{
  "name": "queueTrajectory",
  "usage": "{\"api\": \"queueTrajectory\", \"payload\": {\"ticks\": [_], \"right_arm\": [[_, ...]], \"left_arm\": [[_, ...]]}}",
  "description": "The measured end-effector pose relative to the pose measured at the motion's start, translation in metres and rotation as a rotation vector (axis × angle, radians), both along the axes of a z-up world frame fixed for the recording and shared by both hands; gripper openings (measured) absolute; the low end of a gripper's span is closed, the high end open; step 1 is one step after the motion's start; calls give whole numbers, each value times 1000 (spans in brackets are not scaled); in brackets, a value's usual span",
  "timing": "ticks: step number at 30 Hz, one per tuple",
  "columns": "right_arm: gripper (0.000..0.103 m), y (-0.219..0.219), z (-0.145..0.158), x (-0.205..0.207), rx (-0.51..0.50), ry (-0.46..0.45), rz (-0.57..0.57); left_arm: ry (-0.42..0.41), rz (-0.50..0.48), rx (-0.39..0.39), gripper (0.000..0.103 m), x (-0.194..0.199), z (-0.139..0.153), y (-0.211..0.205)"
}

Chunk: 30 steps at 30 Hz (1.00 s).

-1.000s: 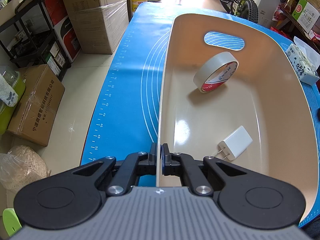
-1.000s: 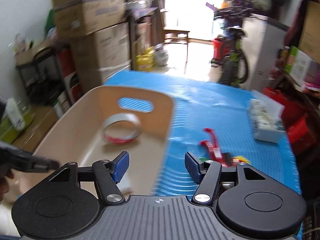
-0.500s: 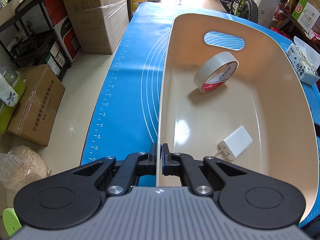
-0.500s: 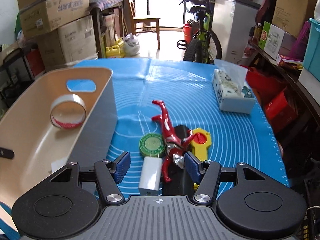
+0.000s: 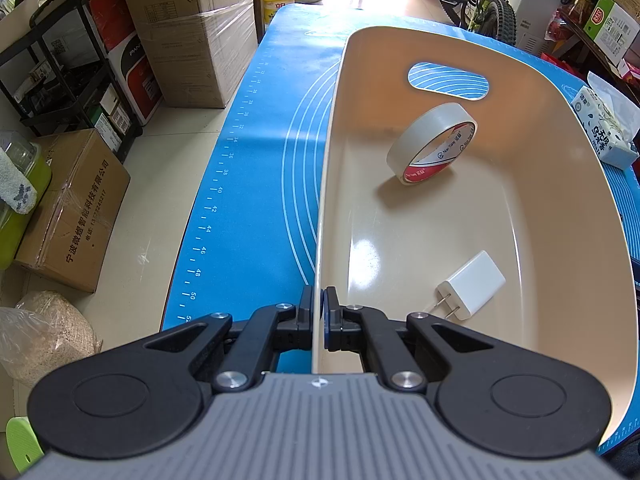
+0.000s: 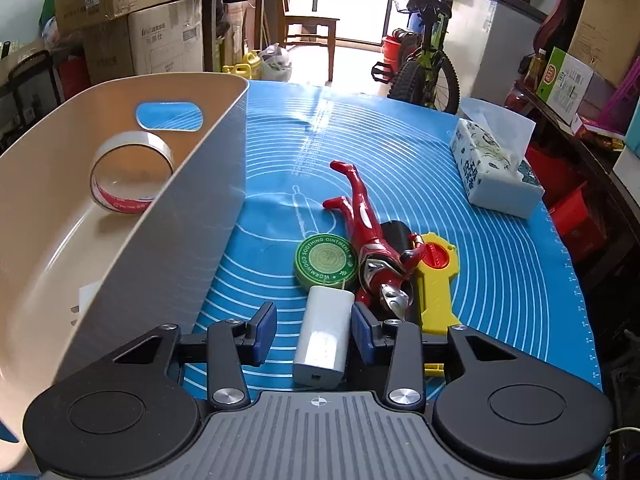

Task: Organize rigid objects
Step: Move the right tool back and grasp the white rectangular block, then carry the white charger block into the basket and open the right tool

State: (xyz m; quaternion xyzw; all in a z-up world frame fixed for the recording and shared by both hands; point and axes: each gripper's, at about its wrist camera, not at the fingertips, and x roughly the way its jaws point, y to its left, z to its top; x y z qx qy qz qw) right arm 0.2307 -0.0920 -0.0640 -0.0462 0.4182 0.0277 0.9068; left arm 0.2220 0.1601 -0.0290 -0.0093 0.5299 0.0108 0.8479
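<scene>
My left gripper (image 5: pixel 319 312) is shut on the near rim of a beige basket (image 5: pixel 326 184). Inside lie a tape roll (image 5: pixel 432 142) and a white plug charger (image 5: pixel 472 285). In the right wrist view the basket (image 6: pixel 192 216) stands at the left with the tape roll (image 6: pixel 130 172) in it. My right gripper (image 6: pixel 315 330) is open and straddles a white power bank (image 6: pixel 324 334) on the blue mat. Just beyond lie a green ointment tin (image 6: pixel 326 262), a red toy figure (image 6: pixel 370 236), a yellow tool (image 6: pixel 434 280) and a black object (image 6: pixel 396 232).
A tissue pack (image 6: pixel 494 170) lies at the mat's far right and also shows in the left wrist view (image 5: pixel 604 136). Cardboard boxes (image 5: pixel 192 28) and a black rack (image 5: pixel 60 76) stand on the floor left of the table. A bicycle (image 6: pixel 424 64) stands beyond the table.
My right gripper swung right from the basket, then came down and forward over the white power bank, which now lies between its fingers. The left gripper and basket have not moved.
</scene>
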Motion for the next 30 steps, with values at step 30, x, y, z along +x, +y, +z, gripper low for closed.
{"api": "queueTrajectory", "payload": {"ticks": [30], "right_arm": [[36, -5, -4, -15, 26, -52, -45]], "left_arm": [[1, -1, 2, 5, 0, 0, 0]]}}
